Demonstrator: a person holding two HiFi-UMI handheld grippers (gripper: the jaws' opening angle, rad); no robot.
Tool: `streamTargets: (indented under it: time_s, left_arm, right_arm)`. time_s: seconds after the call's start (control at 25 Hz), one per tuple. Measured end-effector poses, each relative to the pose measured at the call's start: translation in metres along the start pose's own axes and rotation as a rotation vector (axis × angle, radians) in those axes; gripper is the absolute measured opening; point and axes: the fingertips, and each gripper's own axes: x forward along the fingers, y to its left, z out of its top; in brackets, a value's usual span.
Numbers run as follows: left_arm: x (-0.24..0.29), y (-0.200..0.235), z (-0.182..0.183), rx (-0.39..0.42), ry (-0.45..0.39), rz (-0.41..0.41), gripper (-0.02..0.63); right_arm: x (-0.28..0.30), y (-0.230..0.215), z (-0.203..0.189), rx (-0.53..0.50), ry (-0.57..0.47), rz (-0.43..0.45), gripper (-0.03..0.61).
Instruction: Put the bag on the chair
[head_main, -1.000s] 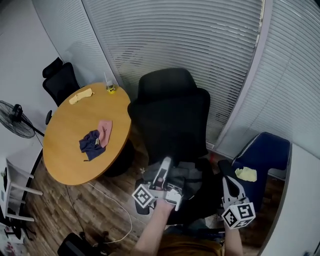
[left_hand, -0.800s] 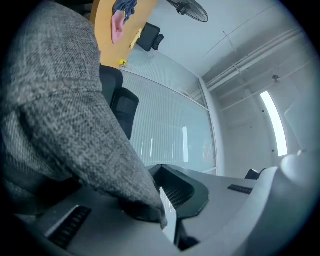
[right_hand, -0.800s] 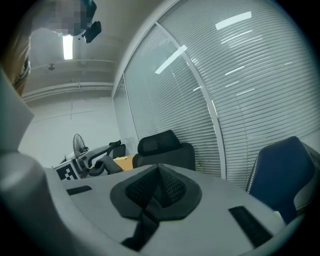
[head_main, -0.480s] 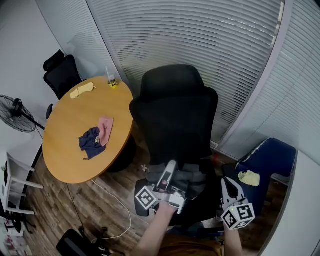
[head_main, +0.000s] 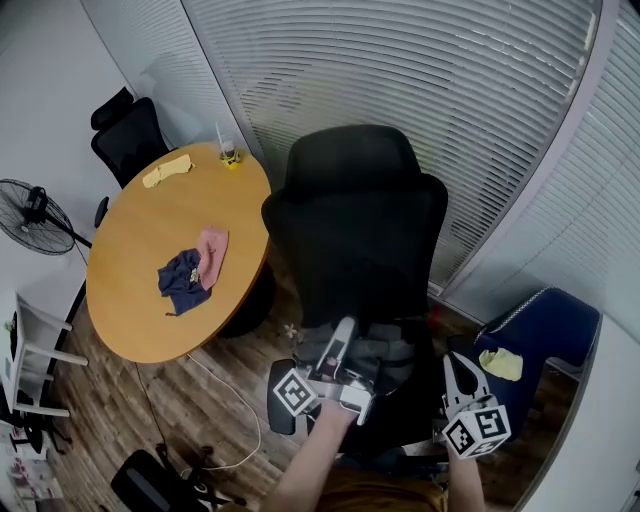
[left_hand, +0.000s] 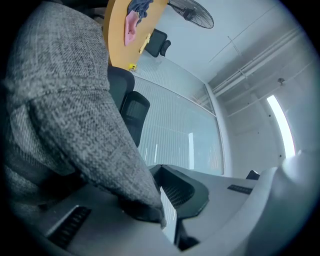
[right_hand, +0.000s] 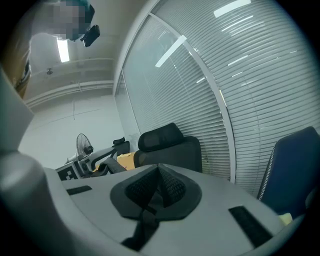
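A grey fabric bag (head_main: 388, 352) lies low on the seat of the black office chair (head_main: 355, 230), against its backrest. My left gripper (head_main: 343, 335) reaches in from the left and is shut on a fold of the bag (left_hand: 85, 125), which fills the left of the left gripper view. My right gripper (head_main: 455, 368) hangs to the right of the seat, apart from the bag. Its jaws (right_hand: 157, 189) are shut with nothing between them. In the right gripper view the chair (right_hand: 167, 147) stands ahead.
A round wooden table (head_main: 140, 300) at the left carries dark blue (head_main: 183, 280), pink (head_main: 212, 250) and yellow (head_main: 165, 172) cloths. A fan (head_main: 35, 215) and a second black chair (head_main: 125, 135) stand beyond it. A blue chair (head_main: 545, 330) holds a yellow cloth (head_main: 500, 363). Blinds close off the back.
The head view has drifted, so the chair now sits slightly further right and nearer. Both grippers keep their places by the seat, the left one still shut on the bag.
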Motion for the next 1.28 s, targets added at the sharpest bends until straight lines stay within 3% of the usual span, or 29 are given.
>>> streamTargets:
  time_s: [0.88,1.28]
  left_arm:
    - [0.027,0.082,0.031,-0.002,-0.091,0.146,0.021]
    - [0.048,0.104,0.032,0.019,-0.073,0.164,0.021]
  right_arm:
    - [0.061,-0.045,-0.012,0.006,0.099,0.059,0.011]
    - [0.078,-0.06,-0.02,0.012,0.138,0.071,0.012]
